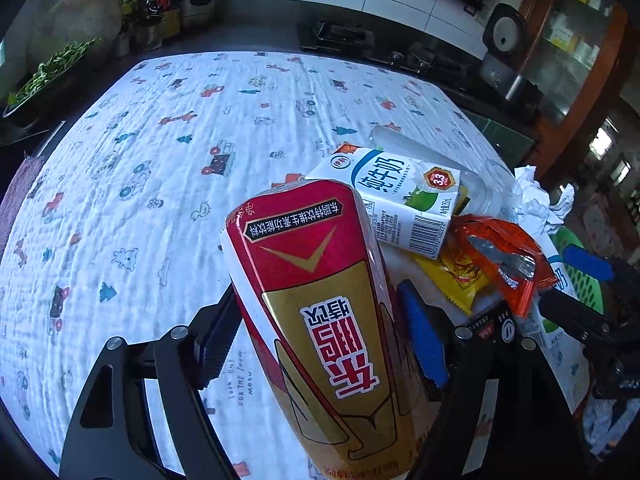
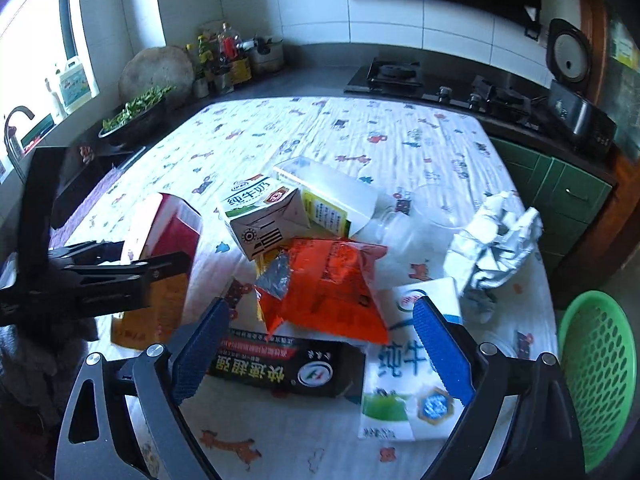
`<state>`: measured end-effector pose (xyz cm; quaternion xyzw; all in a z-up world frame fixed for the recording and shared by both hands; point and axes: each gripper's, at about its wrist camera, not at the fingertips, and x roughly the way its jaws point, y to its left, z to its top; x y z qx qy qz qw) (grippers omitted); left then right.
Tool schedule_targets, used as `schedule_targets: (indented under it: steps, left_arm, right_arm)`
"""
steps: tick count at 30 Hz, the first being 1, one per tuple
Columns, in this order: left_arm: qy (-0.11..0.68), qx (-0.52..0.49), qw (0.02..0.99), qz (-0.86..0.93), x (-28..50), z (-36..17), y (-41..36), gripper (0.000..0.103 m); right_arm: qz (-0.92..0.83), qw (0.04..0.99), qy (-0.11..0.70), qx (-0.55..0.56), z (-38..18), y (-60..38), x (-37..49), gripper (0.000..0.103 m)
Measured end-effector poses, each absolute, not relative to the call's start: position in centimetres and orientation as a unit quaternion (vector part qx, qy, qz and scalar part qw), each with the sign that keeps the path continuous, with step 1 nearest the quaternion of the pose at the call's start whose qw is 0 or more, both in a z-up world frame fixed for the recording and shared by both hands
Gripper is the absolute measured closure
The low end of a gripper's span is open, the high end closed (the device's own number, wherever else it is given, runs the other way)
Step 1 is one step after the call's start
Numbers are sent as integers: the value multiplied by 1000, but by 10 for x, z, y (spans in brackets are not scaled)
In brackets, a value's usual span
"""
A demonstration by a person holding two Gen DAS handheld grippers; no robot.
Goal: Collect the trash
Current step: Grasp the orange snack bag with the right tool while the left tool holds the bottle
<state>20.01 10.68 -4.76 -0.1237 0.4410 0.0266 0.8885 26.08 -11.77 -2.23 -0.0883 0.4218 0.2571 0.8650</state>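
My left gripper (image 1: 320,320) is shut on a red and gold drink carton (image 1: 320,304) and holds it above the table; it also shows in the right wrist view (image 2: 168,248). My right gripper (image 2: 320,344) is open over a trash pile: an orange wrapper (image 2: 332,280), a black box (image 2: 288,368) and a flat milk carton (image 2: 404,392). A small milk carton (image 2: 260,212) and crumpled white paper (image 2: 492,240) lie beyond. A green mesh basket (image 2: 596,372) stands at the right.
The table wears a white cloth with cartoon prints (image 1: 160,140). A clear plastic bottle (image 2: 400,224) lies in the pile. A counter with a stove (image 2: 400,76), a bowl of greens (image 2: 136,112) and a rice cooker (image 2: 572,80) runs behind.
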Motion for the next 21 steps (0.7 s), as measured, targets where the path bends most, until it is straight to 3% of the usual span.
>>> schedule_targets:
  steps: [16, 17, 21]
  left_arm:
    - [428, -131, 894, 13, 188, -40, 125, 29]
    - [428, -130, 894, 12, 187, -40, 125, 29]
    - [426, -127, 895, 9, 185, -37, 124, 30]
  right_arm:
    - [221, 834, 477, -166, -58, -75, 307, 11]
    - [219, 835, 477, -166, -59, -76, 307, 12]
    - [225, 830, 487, -155, -61, -78, 307, 32]
